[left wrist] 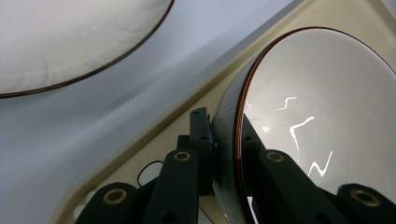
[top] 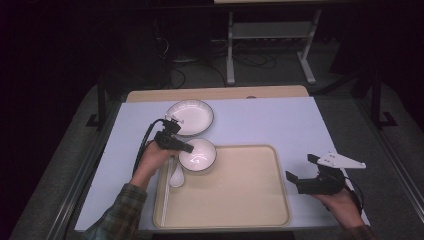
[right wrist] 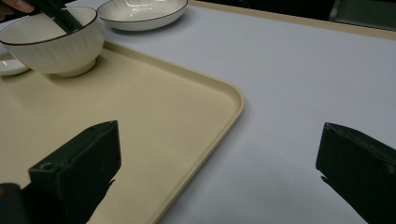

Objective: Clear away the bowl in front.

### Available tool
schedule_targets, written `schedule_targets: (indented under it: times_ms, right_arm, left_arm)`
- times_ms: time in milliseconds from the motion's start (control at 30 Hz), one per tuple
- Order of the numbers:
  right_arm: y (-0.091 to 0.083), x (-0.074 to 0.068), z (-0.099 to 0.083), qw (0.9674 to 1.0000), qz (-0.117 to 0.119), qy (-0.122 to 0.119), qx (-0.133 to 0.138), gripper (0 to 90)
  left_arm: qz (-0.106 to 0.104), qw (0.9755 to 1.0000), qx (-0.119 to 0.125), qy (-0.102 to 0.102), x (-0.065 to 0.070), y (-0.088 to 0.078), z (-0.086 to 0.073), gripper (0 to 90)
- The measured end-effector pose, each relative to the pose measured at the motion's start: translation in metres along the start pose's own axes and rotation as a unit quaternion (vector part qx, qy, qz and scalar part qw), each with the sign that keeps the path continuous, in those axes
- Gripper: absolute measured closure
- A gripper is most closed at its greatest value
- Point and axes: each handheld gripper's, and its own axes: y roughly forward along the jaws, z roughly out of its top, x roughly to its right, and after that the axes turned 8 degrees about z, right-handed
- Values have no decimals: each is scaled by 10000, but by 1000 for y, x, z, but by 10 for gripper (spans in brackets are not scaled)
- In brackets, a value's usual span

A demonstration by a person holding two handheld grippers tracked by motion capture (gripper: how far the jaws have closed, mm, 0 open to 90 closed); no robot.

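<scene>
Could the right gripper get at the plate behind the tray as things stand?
Probably yes: the right gripper is open and empty, and the bare table lies between it and the plate; it would be a long reach, though.

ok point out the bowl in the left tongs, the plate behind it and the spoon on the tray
bowl (top: pixel 198 154), high view, on its white inside
plate (top: pixel 190 116), high view, on the middle of its inside
spoon (top: pixel 176 177), high view, on its white scoop end
</scene>
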Motion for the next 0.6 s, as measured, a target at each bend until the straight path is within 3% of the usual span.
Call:
schedule_targets:
  times_ms: [367, 500, 600]
  right_arm:
    - [-1, 0, -1, 10000, -19, -8, -15, 0]
    - [-1, -1, -1, 10000, -13, -20, -18, 0]
    - [-1, -1, -1, 10000, 1, -29, -27, 0]
  left_arm:
    - [-29, 10000, 20, 32, 0, 2, -1, 811]
    - [-25, 10000, 38, 81, -1, 3, -3, 682]
    - [-72, 9997, 188, 110, -1, -2, -2, 615]
